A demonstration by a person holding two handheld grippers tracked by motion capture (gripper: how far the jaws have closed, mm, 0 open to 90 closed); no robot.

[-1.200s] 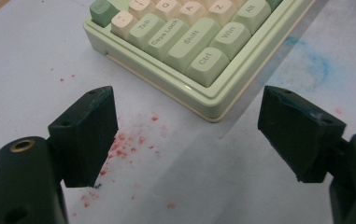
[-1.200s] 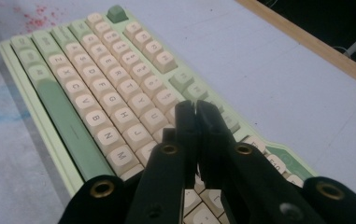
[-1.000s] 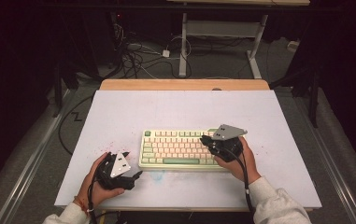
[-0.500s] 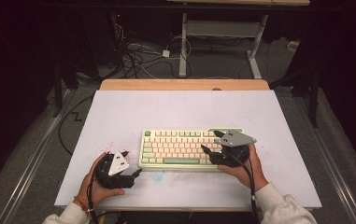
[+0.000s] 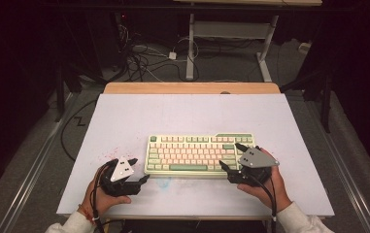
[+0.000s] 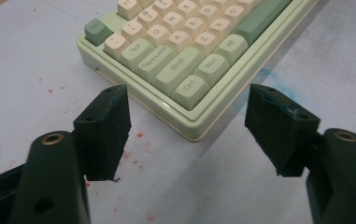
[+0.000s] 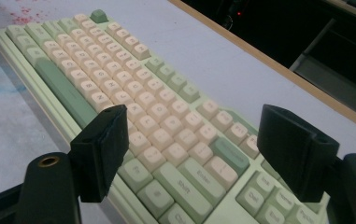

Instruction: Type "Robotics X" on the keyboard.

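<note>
A pale green keyboard [image 5: 199, 155] with cream and green keys lies near the front middle of the white table [image 5: 192, 114]. My left gripper [image 5: 141, 169] rests at the keyboard's front left corner with its jaws apart. They have just been closing a little, and no pad touches anything. In the left gripper view that gripper [image 6: 187, 91] points at the Ctrl corner of the keyboard [image 6: 185, 51]. My right gripper [image 5: 229, 155] hovers over the keyboard's right end. Its jaws have just been opening and hold nothing. In the right gripper view that gripper [image 7: 193, 109] looks along the keyboard [image 7: 119, 84].
Red specks [image 5: 109, 156] and a faint blue smear [image 5: 163, 182] mark the table near the keyboard. A wooden strip [image 5: 192, 88] runs along the far edge. Beyond it are cables [image 5: 143, 56] on the floor and a desk frame [image 5: 231, 31].
The right gripper has slid right and toward the near edge, off the middle keys, and its jaws have spread. The left hand has stayed put, its jaws slightly narrower.
</note>
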